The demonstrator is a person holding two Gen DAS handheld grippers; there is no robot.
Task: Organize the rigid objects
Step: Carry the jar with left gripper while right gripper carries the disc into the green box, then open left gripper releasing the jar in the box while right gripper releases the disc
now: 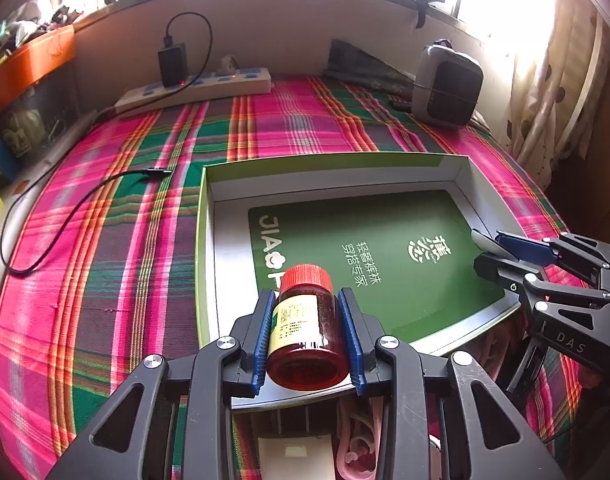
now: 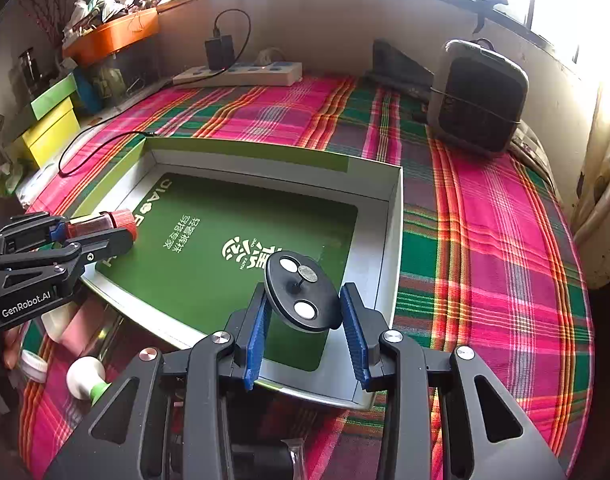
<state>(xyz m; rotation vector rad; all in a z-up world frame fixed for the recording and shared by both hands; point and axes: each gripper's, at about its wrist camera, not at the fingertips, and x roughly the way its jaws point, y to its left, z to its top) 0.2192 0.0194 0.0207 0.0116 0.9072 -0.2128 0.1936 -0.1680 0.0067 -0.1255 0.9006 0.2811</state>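
Note:
My left gripper (image 1: 307, 300) is shut on a small red bottle (image 1: 305, 332) with a red cap and a yellow label, held over the near edge of an open white box (image 1: 337, 168) with a green printed floor. The right wrist view shows that bottle (image 2: 101, 222) at the left in the left gripper (image 2: 117, 227). My right gripper (image 2: 304, 292) is shut on a black disc (image 2: 301, 292) with white round pads and a metal piece, above the box's (image 2: 393, 216) near right part. From the left wrist view, the right gripper (image 1: 485, 248) reaches in over the box's right side.
A plaid cloth (image 1: 105, 280) covers the table. A power strip (image 1: 193, 88) with a charger lies at the back, a black cable (image 1: 65, 220) trails left, and a grey heater-like unit (image 1: 445, 84) stands at the back right. Yellow-green boxes (image 2: 49, 120) stand left; a white-capped item (image 2: 85, 376) lies near.

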